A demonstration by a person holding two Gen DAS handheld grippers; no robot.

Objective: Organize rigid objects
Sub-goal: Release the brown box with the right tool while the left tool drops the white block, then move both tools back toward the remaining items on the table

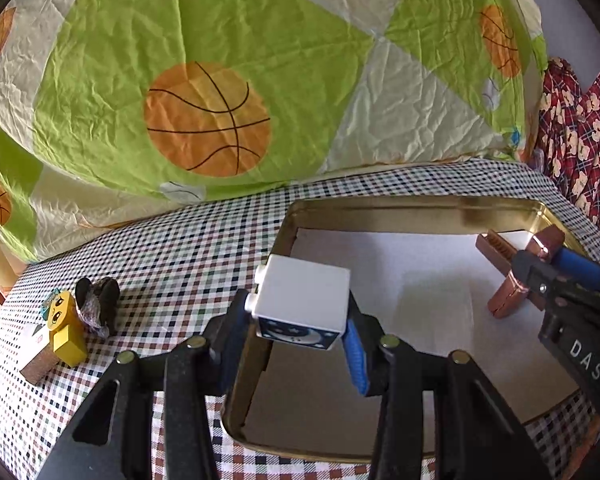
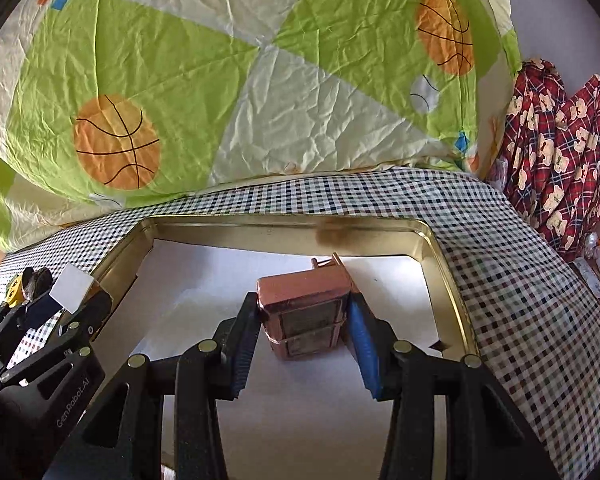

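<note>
My left gripper (image 1: 300,320) is shut on a white cube block (image 1: 306,300) with a dark blue picture face, held over the left rim of the gold tin tray (image 1: 380,204). My right gripper (image 2: 306,320) is shut on a copper-brown block (image 2: 304,308) and holds it inside the tray (image 2: 260,226), just above its white paper lining. The right gripper and its brown block (image 1: 508,296) also show at the right in the left wrist view. The left gripper with the white cube (image 2: 70,288) shows at the left in the right wrist view.
On the checked cloth (image 1: 180,256) left of the tray lie a yellow face block (image 1: 66,332), a dark round piece (image 1: 98,304) and a brown flat block (image 1: 36,364). A green basketball quilt (image 1: 208,80) rises behind. Red patterned fabric (image 2: 560,152) lies at the right.
</note>
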